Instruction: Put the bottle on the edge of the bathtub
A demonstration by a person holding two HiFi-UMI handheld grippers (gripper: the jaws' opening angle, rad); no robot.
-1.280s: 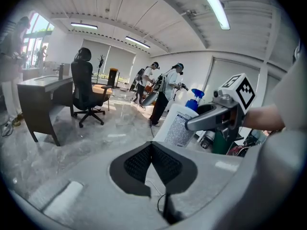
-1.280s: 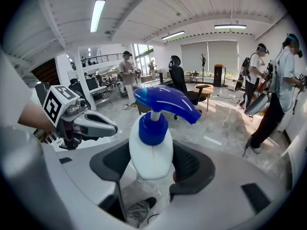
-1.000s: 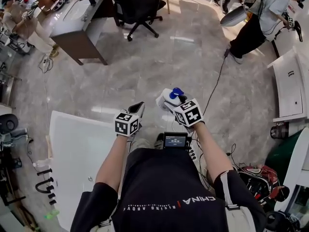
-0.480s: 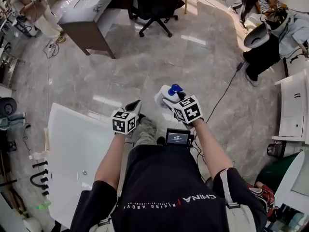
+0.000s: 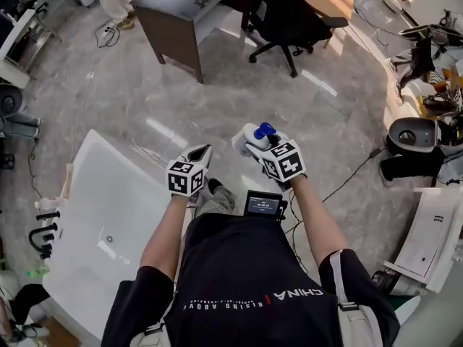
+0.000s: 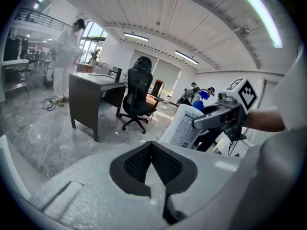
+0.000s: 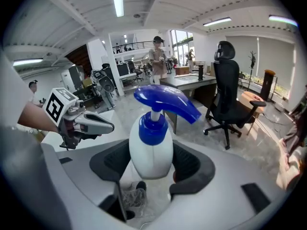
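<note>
Right gripper (image 7: 152, 169) clamps a white blue-pump plastic bottle (image 7: 151, 147); my left gripper (image 6: 152, 146) is closed, empty. I'd set it upright on the white bathtub (image 5: 141, 178) rim.

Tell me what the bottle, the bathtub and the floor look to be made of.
Bottle: white plastic, smooth with a soft sheen; blue plastic pump. Bathtub: glossy white, likely acrylic or enamel, judging by its highlights. Floor: polished grey stone or marble-look tile, veined, with bright reflections.
</note>
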